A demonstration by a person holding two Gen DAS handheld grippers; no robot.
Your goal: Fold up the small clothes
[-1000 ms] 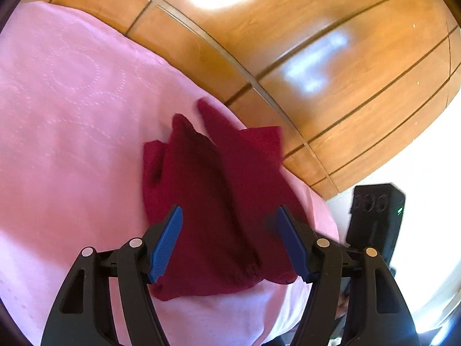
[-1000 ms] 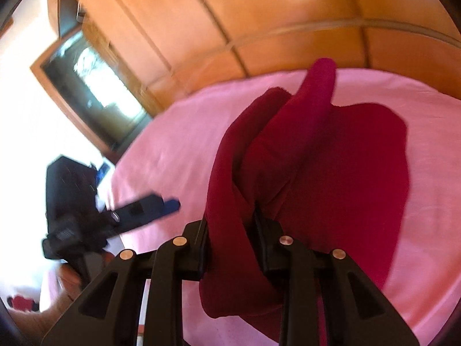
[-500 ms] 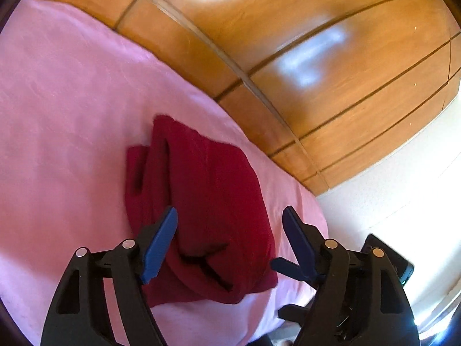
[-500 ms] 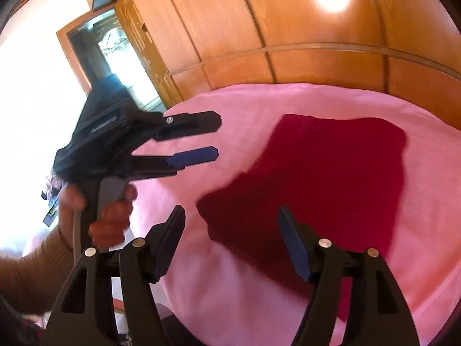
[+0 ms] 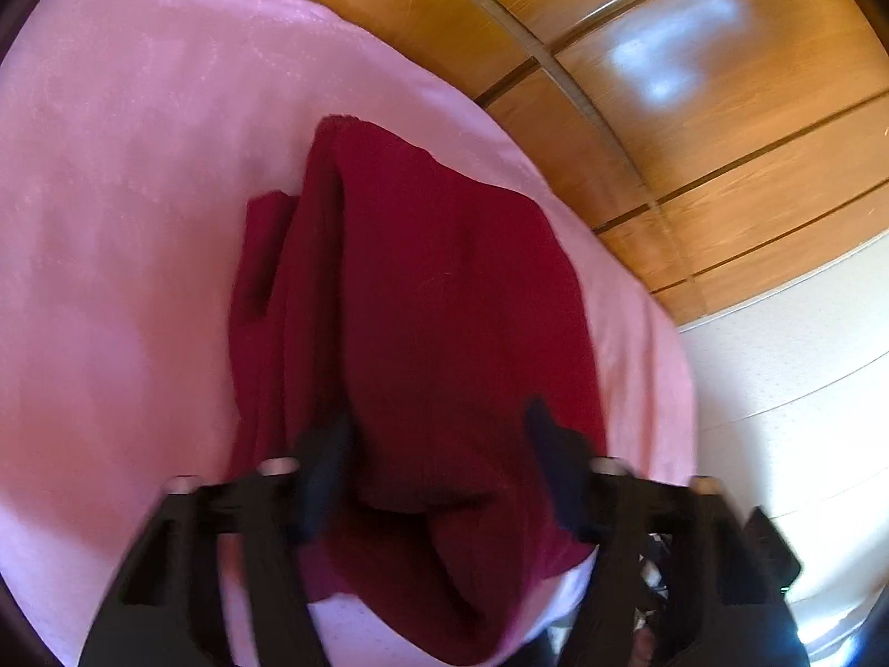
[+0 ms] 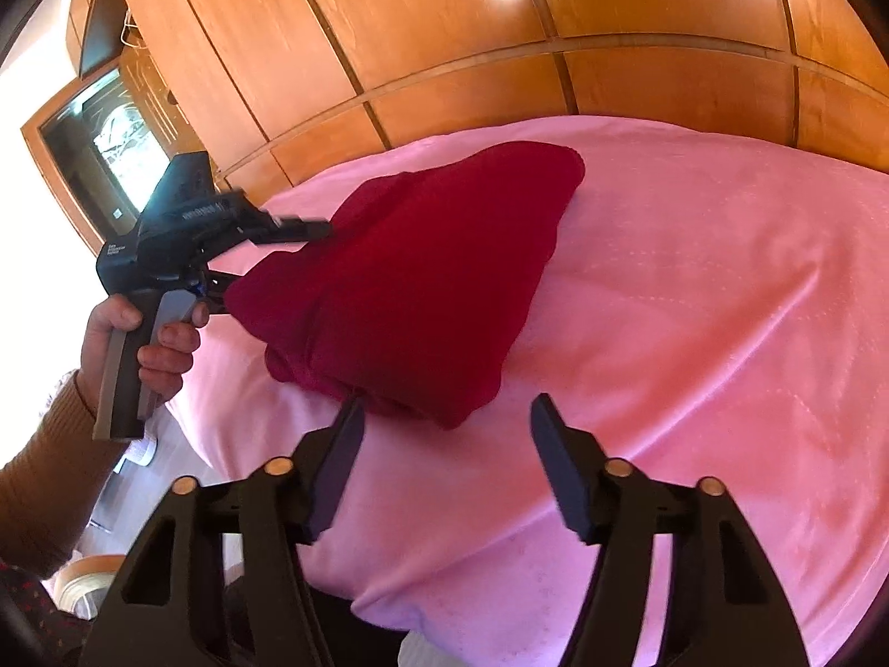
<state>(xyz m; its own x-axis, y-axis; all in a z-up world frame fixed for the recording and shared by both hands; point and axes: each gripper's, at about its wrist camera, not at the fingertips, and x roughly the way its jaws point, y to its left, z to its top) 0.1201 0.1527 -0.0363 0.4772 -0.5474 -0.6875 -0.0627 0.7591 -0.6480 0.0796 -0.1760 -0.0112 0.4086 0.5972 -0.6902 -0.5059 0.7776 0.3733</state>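
Note:
A dark red garment (image 5: pixel 444 305) (image 6: pixel 422 278) lies folded in a bulky heap on the pink bedspread (image 5: pixel 122 222) (image 6: pixel 694 305). My left gripper (image 5: pixel 439 417) is blurred and straddles the garment's near edge, its jaws closing with the cloth between them. In the right wrist view its upper finger (image 6: pixel 300 230) lies over the garment's left corner, and the lower one is hidden behind the cloth. My right gripper (image 6: pixel 447 403) hovers over the bedspread with its jaws closing on nothing. The garment's near corner lies just ahead of its fingertips.
Glossy wooden wardrobe panels (image 5: pixel 694 111) (image 6: pixel 500 28) rise behind the bed. A framed dark opening (image 6: pixel 111 150) is at the left. A white wall (image 5: pixel 805 389) stands beyond the bed's right edge. A hand (image 6: pixel 139 333) in a tan sleeve holds the left gripper beside the bed's corner.
My right gripper let go of the raised garment and drew back. The garment dropped into a folded heap. My left gripper moved in over the garment's edge.

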